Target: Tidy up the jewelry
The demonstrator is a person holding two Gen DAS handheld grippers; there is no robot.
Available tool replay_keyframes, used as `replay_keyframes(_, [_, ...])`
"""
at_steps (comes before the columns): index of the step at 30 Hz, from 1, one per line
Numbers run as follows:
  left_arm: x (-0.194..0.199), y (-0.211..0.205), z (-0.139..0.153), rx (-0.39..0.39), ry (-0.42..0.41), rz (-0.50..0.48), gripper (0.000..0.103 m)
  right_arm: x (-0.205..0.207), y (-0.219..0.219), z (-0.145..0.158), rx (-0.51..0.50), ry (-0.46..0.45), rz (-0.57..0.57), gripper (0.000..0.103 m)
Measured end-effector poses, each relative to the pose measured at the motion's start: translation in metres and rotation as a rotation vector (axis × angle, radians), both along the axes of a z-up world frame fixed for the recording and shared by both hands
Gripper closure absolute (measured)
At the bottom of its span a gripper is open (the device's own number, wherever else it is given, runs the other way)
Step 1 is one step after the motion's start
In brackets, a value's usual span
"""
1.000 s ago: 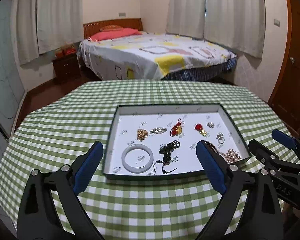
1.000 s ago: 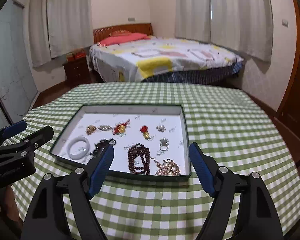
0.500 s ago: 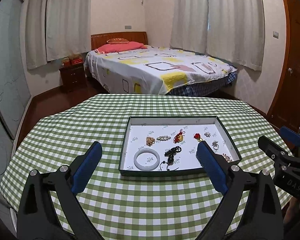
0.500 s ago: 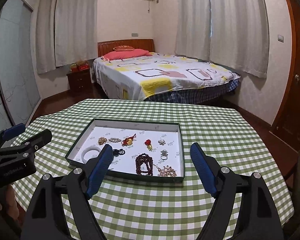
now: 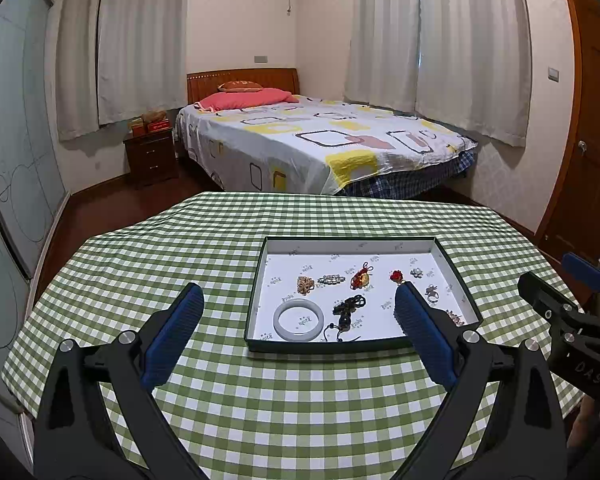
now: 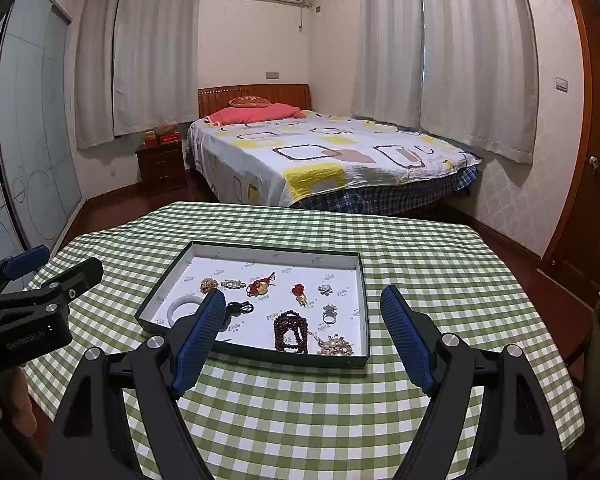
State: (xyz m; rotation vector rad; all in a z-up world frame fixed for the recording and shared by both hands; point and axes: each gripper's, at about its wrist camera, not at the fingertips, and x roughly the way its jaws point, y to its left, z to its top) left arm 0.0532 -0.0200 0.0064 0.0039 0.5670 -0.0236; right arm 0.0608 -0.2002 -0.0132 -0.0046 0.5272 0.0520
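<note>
A dark green shallow box (image 6: 256, 350) with a white lining sat on the round table's green-checked cloth (image 6: 420, 264), and all the jewelry lay inside it. A pale jade bangle (image 5: 298, 318) rested at its near left corner, beside a black corded pendant (image 5: 348, 308). Along the far row lay a gold cluster brooch (image 5: 305, 284), a silver bar brooch (image 5: 331, 279), a red-and-gold knot charm (image 6: 261, 285) and a red rose pin (image 6: 299, 292). A dark bead bracelet (image 6: 291, 332), a ring (image 6: 329, 313) and a pearly brooch (image 6: 335, 346) lay toward the near right. The left gripper (image 5: 298, 318) and the right gripper (image 6: 302, 328) both hovered on the near side of the box, jaws spread wide with nothing between them (neither touched the box).
</note>
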Motion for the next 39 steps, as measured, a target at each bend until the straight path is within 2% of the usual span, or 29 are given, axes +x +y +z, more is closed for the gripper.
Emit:
replay_keyframes(30, [-0.0062, 0.002, 0.004, -0.003, -0.007, -0.008, 0.008, -0.0027, -0.0012, 0.0009, -0.003, -0.009, -0.002, 0.026])
replay_keyframes(33, [-0.0078, 0.0021, 0.0055, -0.005, -0.014, -0.01, 0.004, -0.0027, -0.0009, 0.0008, -0.003, -0.008, -0.002, 0.026])
replay_keyframes(39, [-0.0087, 0.0019, 0.0067, -0.015, -0.023, -0.031, 0.004, -0.0048, -0.0012, -0.0007, -0.004, -0.005, -0.004, 0.026])
